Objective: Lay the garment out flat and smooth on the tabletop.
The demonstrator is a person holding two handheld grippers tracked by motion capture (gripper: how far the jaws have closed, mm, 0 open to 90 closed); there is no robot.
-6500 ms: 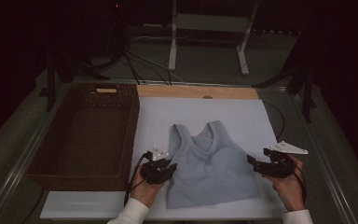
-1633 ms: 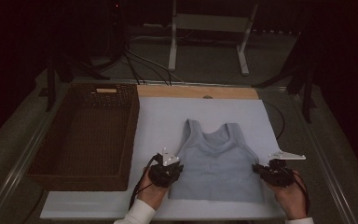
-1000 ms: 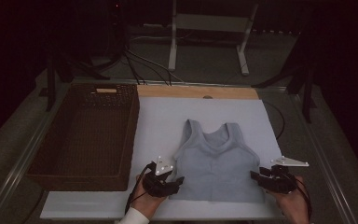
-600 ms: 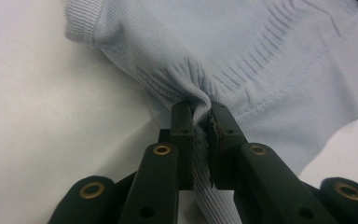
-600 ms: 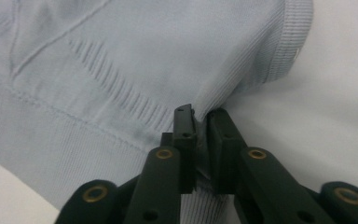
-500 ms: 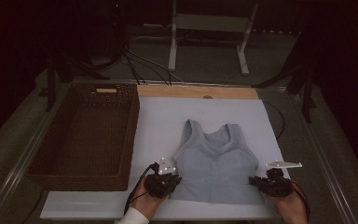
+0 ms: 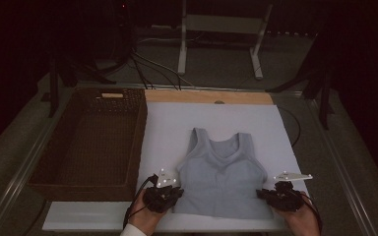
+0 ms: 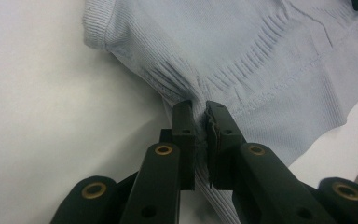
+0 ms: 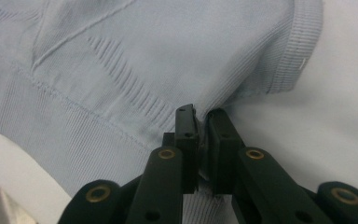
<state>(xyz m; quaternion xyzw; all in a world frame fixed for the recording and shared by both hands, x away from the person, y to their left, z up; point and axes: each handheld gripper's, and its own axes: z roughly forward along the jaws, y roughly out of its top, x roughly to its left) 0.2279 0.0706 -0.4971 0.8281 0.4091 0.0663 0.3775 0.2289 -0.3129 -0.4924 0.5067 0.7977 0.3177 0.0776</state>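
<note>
A light blue ribbed tank top (image 7: 221, 177) lies flat on the white board (image 7: 177, 123), straps pointing away from me. My left gripper (image 7: 177, 192) is at its lower left side. In the left gripper view the left gripper (image 8: 199, 109) is shut on a bunched fold of the tank top (image 8: 242, 42) edge. My right gripper (image 7: 263, 194) is at the lower right side. In the right gripper view the right gripper (image 9: 200, 114) is shut on the side edge of the tank top (image 9: 144, 46), just below the armhole band.
A dark wicker basket (image 7: 88, 142) stands along the board's left side. A wooden strip (image 7: 206, 97) borders the board's far edge. Behind it are cables and a metal stand (image 7: 221, 29). Metal rails run down both sides of the table.
The top, crooked at first, now lies straight. Both hands have drawn back to its lower corners near the board's front edge. The left gripper shifted slightly in the last half second.
</note>
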